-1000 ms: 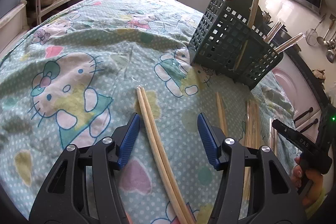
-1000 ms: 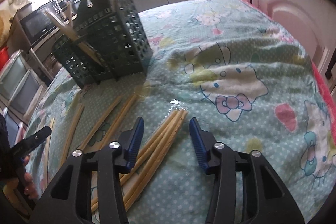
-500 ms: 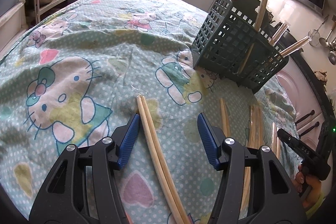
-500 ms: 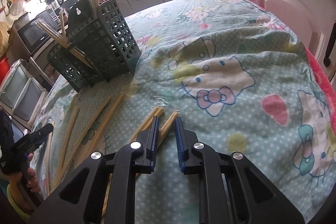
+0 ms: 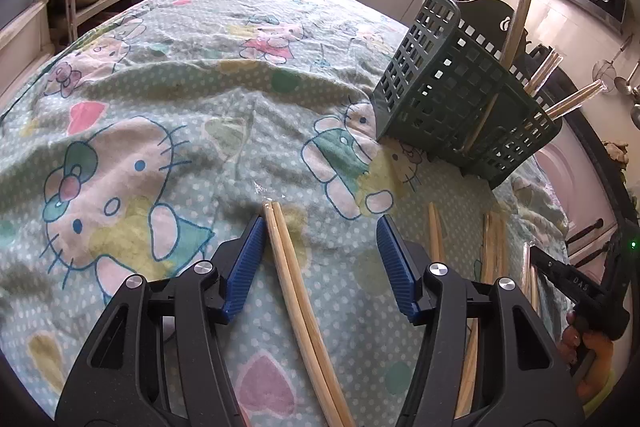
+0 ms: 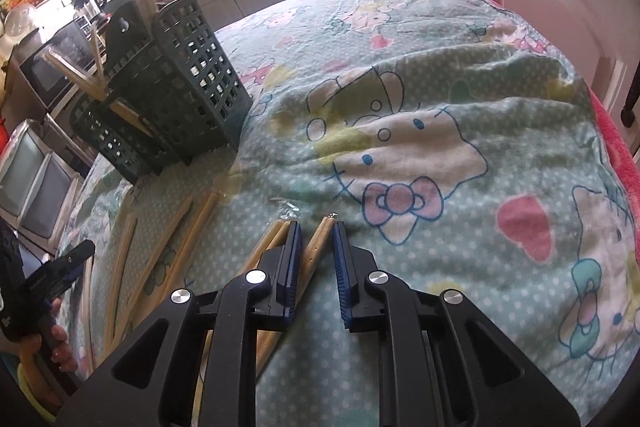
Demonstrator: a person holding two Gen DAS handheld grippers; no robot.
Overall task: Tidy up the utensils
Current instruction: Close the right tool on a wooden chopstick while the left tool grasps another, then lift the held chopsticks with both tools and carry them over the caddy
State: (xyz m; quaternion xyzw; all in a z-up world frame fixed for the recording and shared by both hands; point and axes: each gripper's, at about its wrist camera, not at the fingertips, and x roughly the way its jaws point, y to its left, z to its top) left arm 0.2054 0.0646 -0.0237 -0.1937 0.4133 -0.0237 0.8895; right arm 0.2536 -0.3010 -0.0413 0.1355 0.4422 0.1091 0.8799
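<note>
Left wrist: cartoon-print cloth (image 5: 168, 99) under green utensil basket (image 5: 452, 95).

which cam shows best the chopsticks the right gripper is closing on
Right wrist view: the wrapped chopsticks lie between the right gripper fingers, tips clear, jaws nearly closed around them. In the left wrist view that gripper shows only at the right edge; its chopsticks cannot be picked out among those lying there.

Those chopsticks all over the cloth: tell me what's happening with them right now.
A person is sorting wooden chopsticks into the green slotted holder with a handheld gripper in each hand. The right gripper has its jaws closed down around one wrapped pair lying on the patterned cloth. The left gripper is open, straddling another pair. Several pairs already stand in the holder; more loose ones lie beside it.
</note>
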